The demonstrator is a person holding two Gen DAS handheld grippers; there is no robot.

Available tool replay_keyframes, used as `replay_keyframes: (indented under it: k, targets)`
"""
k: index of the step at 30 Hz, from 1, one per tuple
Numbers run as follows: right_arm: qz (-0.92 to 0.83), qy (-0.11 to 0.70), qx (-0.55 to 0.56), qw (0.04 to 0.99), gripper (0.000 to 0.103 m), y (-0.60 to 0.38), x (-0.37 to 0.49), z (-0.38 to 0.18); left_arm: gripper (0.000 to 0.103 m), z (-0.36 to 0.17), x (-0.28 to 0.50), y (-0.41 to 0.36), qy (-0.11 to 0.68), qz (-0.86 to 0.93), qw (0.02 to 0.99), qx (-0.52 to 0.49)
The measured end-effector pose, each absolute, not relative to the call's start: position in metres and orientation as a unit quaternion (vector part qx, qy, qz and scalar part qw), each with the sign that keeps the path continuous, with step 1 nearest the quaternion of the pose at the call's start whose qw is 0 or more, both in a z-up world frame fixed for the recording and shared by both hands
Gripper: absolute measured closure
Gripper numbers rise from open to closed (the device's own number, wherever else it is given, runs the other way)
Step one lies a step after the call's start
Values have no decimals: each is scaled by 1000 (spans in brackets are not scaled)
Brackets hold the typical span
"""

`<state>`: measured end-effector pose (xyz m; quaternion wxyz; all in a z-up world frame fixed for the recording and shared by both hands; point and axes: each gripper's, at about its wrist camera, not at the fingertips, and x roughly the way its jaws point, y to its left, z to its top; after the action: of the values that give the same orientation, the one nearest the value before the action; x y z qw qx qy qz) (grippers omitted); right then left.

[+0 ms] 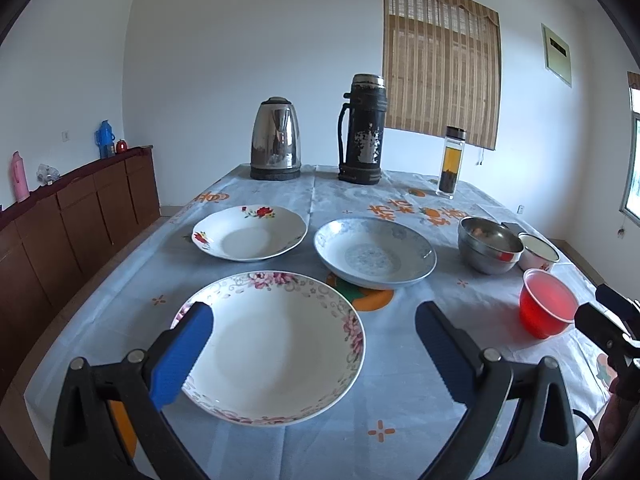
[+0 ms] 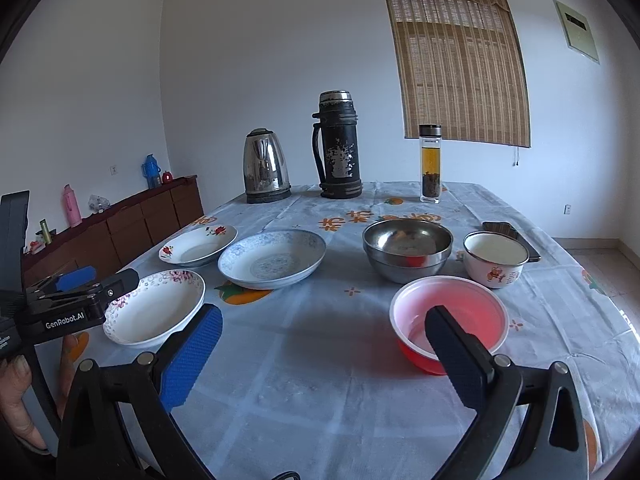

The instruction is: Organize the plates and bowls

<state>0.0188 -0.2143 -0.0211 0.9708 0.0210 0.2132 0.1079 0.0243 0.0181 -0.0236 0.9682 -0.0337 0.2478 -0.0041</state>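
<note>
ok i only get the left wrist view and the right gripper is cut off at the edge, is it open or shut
Observer: Open. The right gripper has its jaws spread wide and holds nothing.
Operator: where is it relative to the red bowl
Observer: One finger overlaps the near rim of the red bowl in the right wrist view. I cannot tell whether it touches.
Operator: theres a bit of white behind the steel bowl, what is it
Observer: An enamel mug beside the steel bowl, with a dark phone lying flat behind it.
</note>
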Motion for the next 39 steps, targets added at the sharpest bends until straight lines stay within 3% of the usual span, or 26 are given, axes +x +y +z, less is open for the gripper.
replay_keyframes:
  k: [6,11,15,20,22,29,39]
  targets:
    - [125,221,4,967,2,-191,36,-20,0,-25,33,40,253,5,967,-44]
    - [148,241,-4,959,9,-165,56,-25,1,-31,40,66,263,18,963,-54]
    - [175,264,-8,949,27,-142,73,-31,5,-38,45,89,274,29,959,-66]
    - [207,302,-14,930,42,-115,94,-44,21,-53,57,115,299,48,950,-80]
    - [220,317,-14,922,56,-105,102,-49,23,-60,62,122,310,51,946,-83]
    - [238,356,-23,903,59,-78,128,-63,47,-72,74,135,335,45,937,-92]
    - [249,396,-60,882,76,-52,153,-79,72,-83,90,135,370,33,924,-89]
